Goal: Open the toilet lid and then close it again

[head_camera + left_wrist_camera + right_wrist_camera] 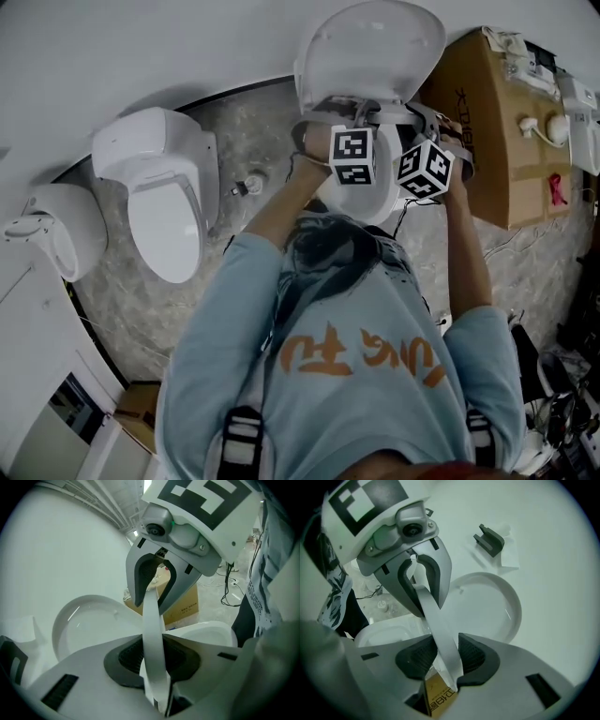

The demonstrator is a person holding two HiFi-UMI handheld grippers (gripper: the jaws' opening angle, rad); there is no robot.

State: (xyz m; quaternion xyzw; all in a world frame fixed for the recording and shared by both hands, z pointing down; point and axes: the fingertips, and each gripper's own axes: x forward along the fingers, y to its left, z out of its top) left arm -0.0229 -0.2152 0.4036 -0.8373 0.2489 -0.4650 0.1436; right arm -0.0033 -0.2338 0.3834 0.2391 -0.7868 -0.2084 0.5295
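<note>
The white toilet stands straight ahead with its lid [370, 47] raised against the wall; the lid also shows as a shallow oval [89, 625] [487, 606]. A thin white band [152, 634] [438, 630], apparently the seat's rim seen edge-on, runs between both grippers above the bowl [206, 634]. My left gripper [159, 700] is shut on the band near its fingertips. My right gripper [440, 693] faces it with jaws apart: the band lies against one pad and a gap shows on the other side. Their marker cubes [352, 155] [427, 169] sit side by side over the toilet's front.
A second white toilet [164, 202] stands to the left with another white fixture [56, 230] beyond it. A cardboard box [487, 122] with small items on top flanks the toilet on the right. Cables [553, 375] lie on the floor at the right. A grey bracket [490, 540] hangs on the wall.
</note>
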